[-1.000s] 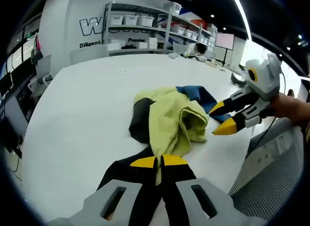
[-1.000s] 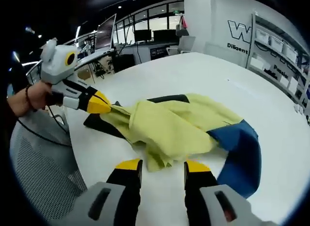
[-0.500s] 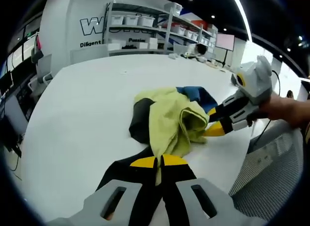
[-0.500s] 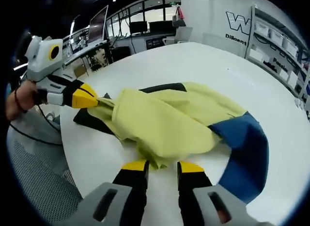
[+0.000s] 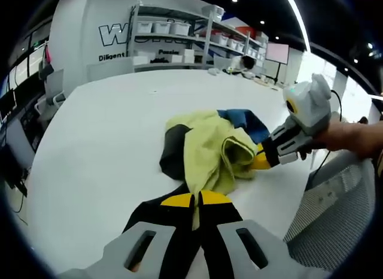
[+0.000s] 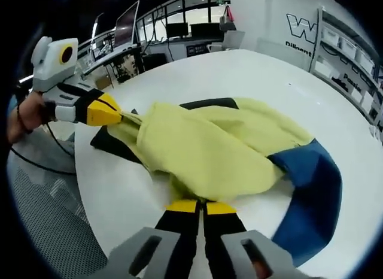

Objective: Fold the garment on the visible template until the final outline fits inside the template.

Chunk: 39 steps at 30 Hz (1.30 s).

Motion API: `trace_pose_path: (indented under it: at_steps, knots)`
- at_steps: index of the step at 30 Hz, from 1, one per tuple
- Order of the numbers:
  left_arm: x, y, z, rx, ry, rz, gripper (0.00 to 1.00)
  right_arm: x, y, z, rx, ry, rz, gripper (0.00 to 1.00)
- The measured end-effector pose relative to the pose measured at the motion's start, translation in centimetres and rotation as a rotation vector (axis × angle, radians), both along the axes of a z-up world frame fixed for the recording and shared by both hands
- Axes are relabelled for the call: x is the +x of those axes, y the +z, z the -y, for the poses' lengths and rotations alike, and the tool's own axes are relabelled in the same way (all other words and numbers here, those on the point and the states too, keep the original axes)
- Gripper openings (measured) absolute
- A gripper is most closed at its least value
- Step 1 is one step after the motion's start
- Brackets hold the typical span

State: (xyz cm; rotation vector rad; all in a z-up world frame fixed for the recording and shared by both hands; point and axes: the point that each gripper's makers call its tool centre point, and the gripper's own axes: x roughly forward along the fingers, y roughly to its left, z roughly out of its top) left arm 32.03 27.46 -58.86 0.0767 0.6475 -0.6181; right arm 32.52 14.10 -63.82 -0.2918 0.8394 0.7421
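Note:
A crumpled garment in yellow-green, black and blue lies near the edge of a white table. My left gripper is shut on the garment's near yellow hem, beside a black panel. In the left gripper view the right gripper comes in from the right, its yellow tips at the garment's folded yellow edge. In the right gripper view the right gripper is shut on the yellow fabric's near edge, with the blue part to its right. The left gripper pinches the garment's far left corner there.
Shelving with white bins stands beyond the table. A mesh chair back sits at the table's right edge in the left gripper view. Desks with monitors lie beyond the table in the right gripper view. A person's hand holds the right gripper.
The right gripper moved in to the garment's folded yellow edge and went from open to shut on it. The left gripper kept its hold.

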Motion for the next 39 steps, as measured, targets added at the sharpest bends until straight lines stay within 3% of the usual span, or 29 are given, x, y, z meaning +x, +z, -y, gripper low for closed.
trace_pose_path:
  at_steps: [13, 16, 20, 21, 31, 39]
  knots:
    - [-0.3, 0.3, 0.3, -0.028, -0.015, -0.031, 0.0, 0.0, 1.6, 1.9, 0.031, -0.049, 0.008, 0.0]
    - [-0.3, 0.2, 0.1, 0.022, -0.039, -0.015, 0.0, -0.1, 2.0, 2.2, 0.029, -0.045, 0.005, 0.0]
    - [-0.4, -0.2, 0.2, 0.03, -0.047, -0.039, 0.0, -0.4, 2.2, 2.7, 0.02, -0.031, 0.007, 0.0]
    - [-0.5, -0.4, 0.1, 0.062, -0.061, -0.039, 0.0, -0.5, 2.2, 2.8, 0.017, -0.029, 0.007, 0.0]
    - [-0.8, -0.8, 0.0, 0.101, -0.089, -0.063, 0.0, -0.9, 2.6, 4.9, -0.014, -0.026, -0.007, 0.0]
    - [-1.1, -1.1, -0.6, 0.144, -0.107, -0.084, 0.0, -1.3, 2.9, 5.9, -0.073, 0.073, 0.024, 0.0]
